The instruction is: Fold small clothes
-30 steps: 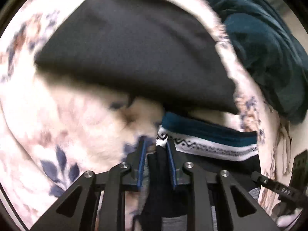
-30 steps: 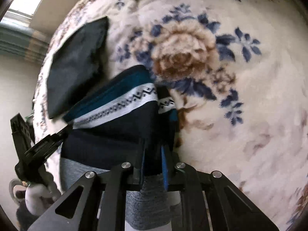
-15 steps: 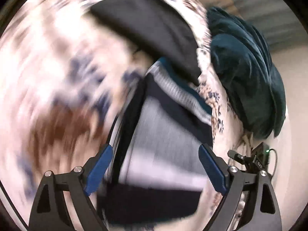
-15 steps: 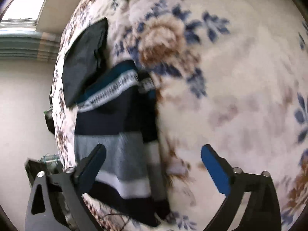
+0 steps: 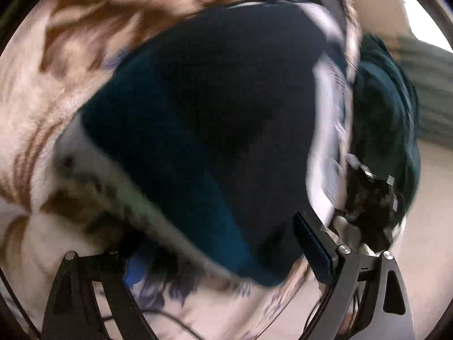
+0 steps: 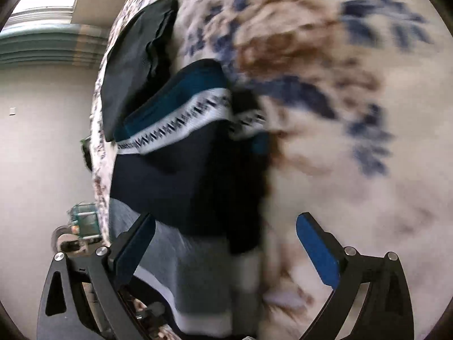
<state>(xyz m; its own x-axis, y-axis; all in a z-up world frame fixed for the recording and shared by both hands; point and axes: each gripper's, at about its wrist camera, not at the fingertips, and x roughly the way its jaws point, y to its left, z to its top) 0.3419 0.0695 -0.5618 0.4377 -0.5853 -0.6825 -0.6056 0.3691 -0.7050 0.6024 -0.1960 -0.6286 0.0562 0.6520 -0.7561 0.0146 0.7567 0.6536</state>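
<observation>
The striped sweater (image 6: 181, 175), with navy, teal, white-patterned and grey bands, lies folded on the floral blanket (image 6: 354, 184). My right gripper (image 6: 226, 243) is open just above its grey end, one blue pad (image 6: 136, 243) over the cloth and the other over the blanket, holding nothing. In the blurred left wrist view the same sweater (image 5: 215, 119) fills the middle. My left gripper (image 5: 218, 252) is open close over it, with only its right pad (image 5: 311, 243) sharp.
A folded black garment (image 6: 133, 56) lies just beyond the sweater, near the blanket's edge. A dark teal pile (image 5: 385, 107) sits at the right in the left wrist view, with a black device (image 5: 371, 195) in front of it. The blanket drops off at the left.
Both grippers were shut on the sweater a second ago. They have opened, let it go and pulled back. The left view has swung round fast over the sweater.
</observation>
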